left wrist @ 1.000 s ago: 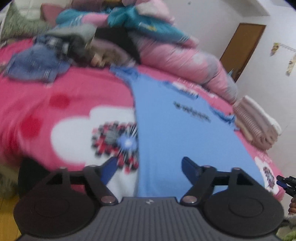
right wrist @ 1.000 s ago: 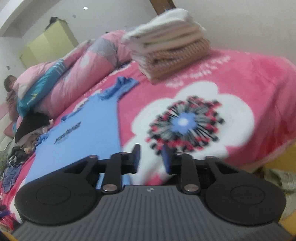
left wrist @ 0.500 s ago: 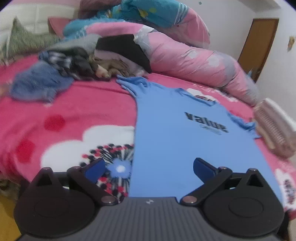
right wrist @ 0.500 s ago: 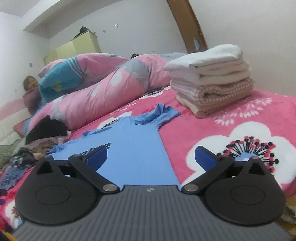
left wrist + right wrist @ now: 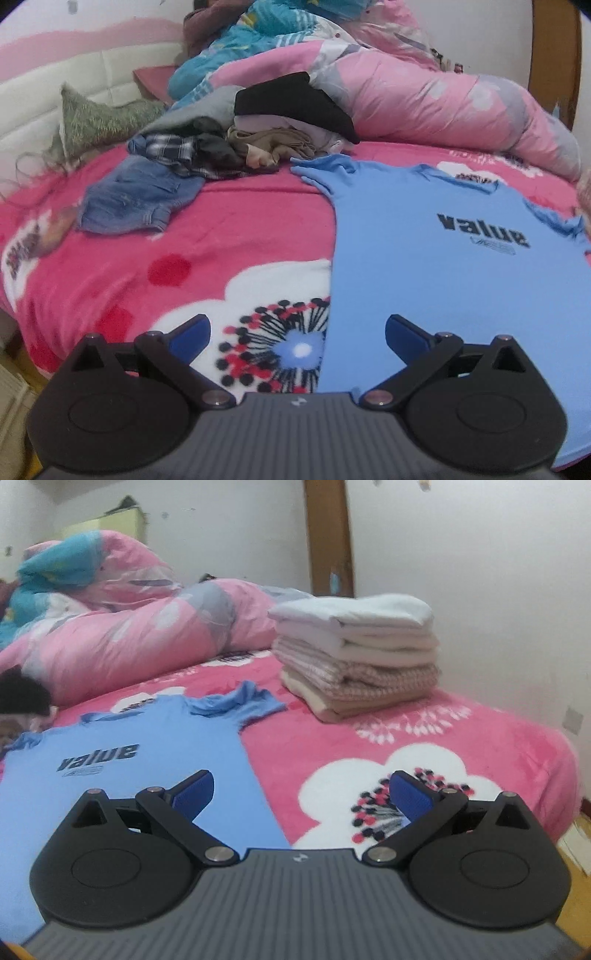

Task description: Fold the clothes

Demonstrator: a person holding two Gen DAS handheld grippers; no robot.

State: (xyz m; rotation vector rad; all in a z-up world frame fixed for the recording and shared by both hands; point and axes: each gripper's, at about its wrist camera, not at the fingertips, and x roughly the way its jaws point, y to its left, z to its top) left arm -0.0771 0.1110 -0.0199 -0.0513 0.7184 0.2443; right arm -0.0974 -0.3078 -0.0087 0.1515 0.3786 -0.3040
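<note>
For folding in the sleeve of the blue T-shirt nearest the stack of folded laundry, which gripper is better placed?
Probably the right gripper. It is open, and its view shows that sleeve of the T-shirt ahead beside the folded stack. The left gripper, also open, faces the opposite sleeve.

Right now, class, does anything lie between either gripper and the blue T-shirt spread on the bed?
Nothing visible does. The blue T-shirt lies flat on the pink floral blanket, directly ahead of the open left gripper and right gripper. The pile of unfolded clothes and the folded stack sit off to the sides.
</note>
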